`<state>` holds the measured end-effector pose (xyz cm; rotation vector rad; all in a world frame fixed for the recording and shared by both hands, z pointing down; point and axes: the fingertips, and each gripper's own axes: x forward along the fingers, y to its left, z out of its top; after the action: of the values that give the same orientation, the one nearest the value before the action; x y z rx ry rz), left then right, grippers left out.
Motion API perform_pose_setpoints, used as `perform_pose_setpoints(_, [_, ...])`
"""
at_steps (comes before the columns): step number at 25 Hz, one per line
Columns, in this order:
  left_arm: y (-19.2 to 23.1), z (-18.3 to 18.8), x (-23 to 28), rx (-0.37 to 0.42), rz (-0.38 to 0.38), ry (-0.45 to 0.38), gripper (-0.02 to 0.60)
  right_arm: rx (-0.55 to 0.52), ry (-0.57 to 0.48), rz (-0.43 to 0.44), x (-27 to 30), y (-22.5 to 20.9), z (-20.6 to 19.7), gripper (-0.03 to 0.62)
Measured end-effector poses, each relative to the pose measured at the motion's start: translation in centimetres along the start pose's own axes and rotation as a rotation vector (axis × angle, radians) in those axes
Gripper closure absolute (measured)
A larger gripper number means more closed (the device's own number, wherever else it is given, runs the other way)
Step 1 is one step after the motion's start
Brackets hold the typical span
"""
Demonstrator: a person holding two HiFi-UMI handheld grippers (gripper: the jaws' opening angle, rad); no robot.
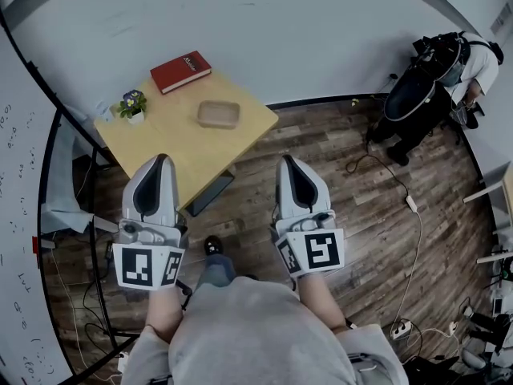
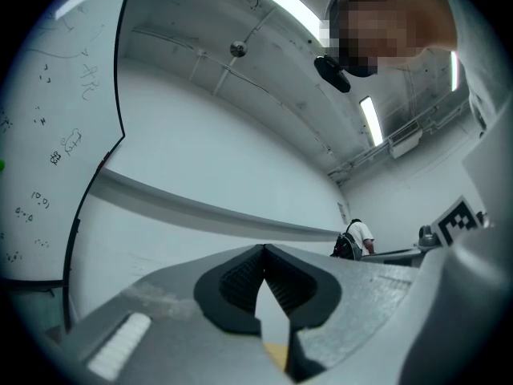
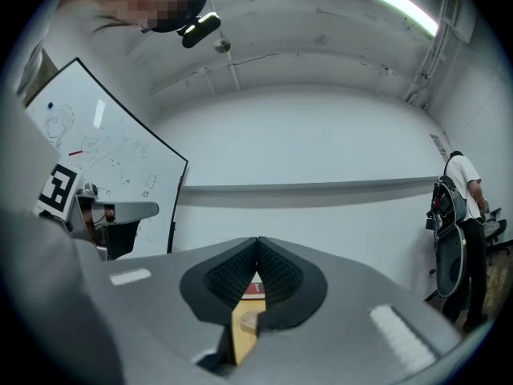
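White whiteboard with scribbles [image 1: 20,215] curves along the far left. A square yellow wooden table [image 1: 172,139] stands in the left half of the scene. On its left corner is a small potted plant with purple and yellow flowers [image 1: 132,104]. A red hardcover book [image 1: 180,70] lies on the far corner. A tan rounded-rectangle wooden tray [image 1: 219,114] sits on the right part of the top, apart from the book and the plant. The grey left gripper [image 1: 160,160] hovers above the table's near edge, near-left of the tray and touching nothing. In the left gripper view its 2 black ribbed pads [image 2: 240,283] meet at the tips, nothing between them. The grey right gripper [image 1: 288,160] hangs over the brown plank floor [image 1: 361,183], just right of the table's near corner and near-right of the tray. Its pads [image 3: 232,275] are also closed together and empty. The tray [image 3: 248,319] and book [image 3: 255,288] show through the slit under the tips. Far right, a person in a white shirt with a black backpack [image 1: 449,70] stands by the wall, well apart from the table. A white cable [image 1: 413,215] trails over the floor.
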<state>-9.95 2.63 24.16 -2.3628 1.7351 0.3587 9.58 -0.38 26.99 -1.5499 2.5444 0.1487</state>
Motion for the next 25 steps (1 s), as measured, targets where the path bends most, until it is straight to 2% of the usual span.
perform_pose_setpoints(11, [6.2, -1.7, 5.7, 0.0, -0.026, 0.003, 0.577, 0.005, -0.008, -0.04, 8.0, -0.2, -1.5, 0.592])
perform_pose_setpoints(25, [10.6, -4.0, 11.1, -0.025, -0.095, 0.015, 0.577, -0.002, 0.0, -0.102, 14.0, -0.5, -3.0, 0.592])
